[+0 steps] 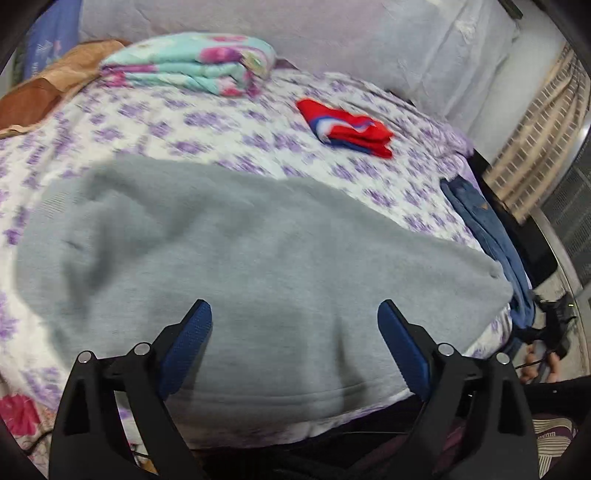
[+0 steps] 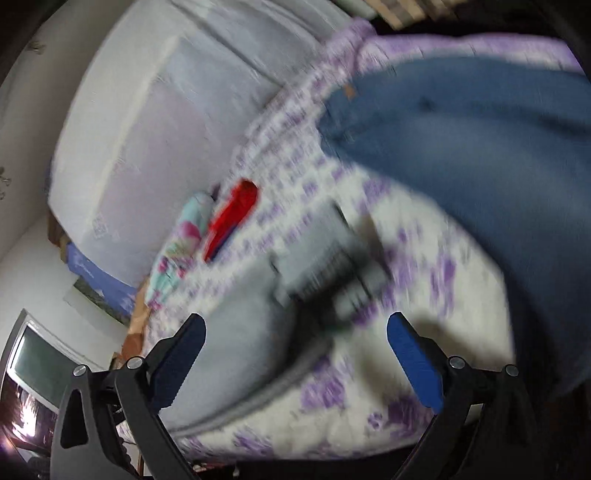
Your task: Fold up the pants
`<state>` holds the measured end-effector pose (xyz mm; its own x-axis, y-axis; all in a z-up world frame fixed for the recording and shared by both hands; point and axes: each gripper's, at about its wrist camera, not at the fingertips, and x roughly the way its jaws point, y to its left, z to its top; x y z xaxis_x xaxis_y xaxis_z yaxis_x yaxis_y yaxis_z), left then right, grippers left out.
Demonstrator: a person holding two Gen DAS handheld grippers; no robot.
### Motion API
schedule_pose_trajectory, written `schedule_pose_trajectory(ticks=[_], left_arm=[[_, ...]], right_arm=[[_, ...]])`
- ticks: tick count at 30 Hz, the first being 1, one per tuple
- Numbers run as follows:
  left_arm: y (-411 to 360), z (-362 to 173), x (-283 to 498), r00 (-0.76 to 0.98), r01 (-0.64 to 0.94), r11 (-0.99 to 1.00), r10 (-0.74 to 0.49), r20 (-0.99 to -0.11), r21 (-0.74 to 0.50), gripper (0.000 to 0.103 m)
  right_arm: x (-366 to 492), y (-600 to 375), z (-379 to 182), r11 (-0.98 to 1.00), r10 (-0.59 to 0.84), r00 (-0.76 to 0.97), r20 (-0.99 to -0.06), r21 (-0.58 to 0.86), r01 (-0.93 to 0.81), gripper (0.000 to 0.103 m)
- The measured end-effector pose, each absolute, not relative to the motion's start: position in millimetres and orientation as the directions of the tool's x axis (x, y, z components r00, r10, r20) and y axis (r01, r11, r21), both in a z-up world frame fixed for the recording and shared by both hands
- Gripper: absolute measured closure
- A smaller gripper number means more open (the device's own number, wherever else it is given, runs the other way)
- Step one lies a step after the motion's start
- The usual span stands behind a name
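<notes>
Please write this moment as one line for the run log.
left gripper: open, above grey pants | right gripper: open, holds nothing | jeans: beside, on bed

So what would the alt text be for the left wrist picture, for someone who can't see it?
An open left gripper, its blue-padded fingers spread wide, hovers over grey pants lying on a bed with a purple-flowered sheet. Farther back lie a folded red garment and a folded floral blanket, with blue jeans at the bed's right edge.

Floral bedsheet [image 1: 229,122] (purple), white wall [image 1: 332,33]
</notes>
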<state>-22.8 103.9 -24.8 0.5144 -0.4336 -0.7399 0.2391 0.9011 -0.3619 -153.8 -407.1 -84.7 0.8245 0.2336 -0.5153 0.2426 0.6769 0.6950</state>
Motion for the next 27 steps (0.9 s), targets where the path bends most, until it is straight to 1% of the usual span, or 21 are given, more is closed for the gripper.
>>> schedule_pose_trajectory(ticks=[2, 6, 9, 10, 11, 13, 14, 15, 16, 18, 20, 23, 25, 27], left_arm=[[96, -34, -19, 0.484, 0.231, 0.893, -0.451, -0.75, -0.387, 0.014], [95, -36, -24, 0.489, 0.222, 0.882, -0.469, -0.735, -0.415, 0.013], [101, -38, -28, 0.492, 0.215, 0.872, -0.485, -0.723, -0.439, 0.013], [101, -38, -28, 0.493, 0.214, 0.871, -0.487, -0.721, -0.442, 0.013], [102, -38, -28, 0.494, 0.213, 0.871, -0.487, -0.72, -0.443, 0.013], [102, -38, -28, 0.495, 0.214, 0.871, -0.487, -0.72, -0.442, 0.013], [102, -38, -27, 0.495, 0.216, 0.87, -0.488, -0.719, -0.443, 0.013], [103, -39, -28, 0.494, 0.219, 0.869, -0.491, -0.718, -0.444, 0.013], [103, -39, -28, 0.492, 0.221, 0.869, -0.491, -0.719, -0.443, 0.013], [103, -38, -28, 0.489, 0.227, 0.869, -0.493, -0.72, -0.44, 0.013], [104, -37, -29, 0.491, 0.228, 0.869, -0.492, -0.719, -0.439, 0.013], [108, -35, -34, 0.503, 0.222, 0.866, -0.495, -0.708, -0.448, 0.013], [111, -35, -38, 0.513, 0.216, 0.864, -0.497, -0.7, -0.455, 0.013], [114, -33, -42, 0.525, 0.208, 0.859, -0.501, -0.688, -0.467, 0.013]], right_arm=[[-141, -397, -98, 0.66, 0.26, 0.823, -0.505, 0.715, 0.229, 0.003], [-120, -385, -98, 0.713, 0.212, 0.836, -0.506, 0.665, 0.222, 0.003], [-98, -380, -94, 0.712, 0.206, 0.843, -0.497, 0.667, 0.219, 0.003], [-91, -378, -95, 0.723, 0.21, 0.845, -0.492, 0.66, 0.204, 0.005], [-90, -378, -94, 0.731, 0.212, 0.845, -0.491, 0.654, 0.197, 0.025], [-86, -380, -99, 0.731, 0.234, 0.833, -0.502, 0.655, 0.189, 0.075], [-89, -387, -106, 0.683, 0.276, 0.834, -0.478, 0.708, 0.18, 0.077], [-93, -388, -103, 0.677, 0.278, 0.841, -0.464, 0.716, 0.172, 0.078], [-96, -383, -94, 0.707, 0.255, 0.845, -0.47, 0.686, 0.169, 0.078], [-100, -361, -61, 0.807, 0.182, 0.866, -0.465, 0.574, 0.138, 0.079], [-102, -316, -13, 0.93, 0.091, 0.895, -0.437, 0.358, 0.08, 0.079], [-92, -231, 31, 1.0, 0.001, 0.922, -0.387, 0.016, 0.006, 0.079], [-75, -169, 34, 0.989, 0.029, 0.917, -0.397, -0.122, -0.085, 0.079], [-58, -113, 13, 0.959, 0.077, 0.889, -0.451, -0.21, -0.19, 0.073]])
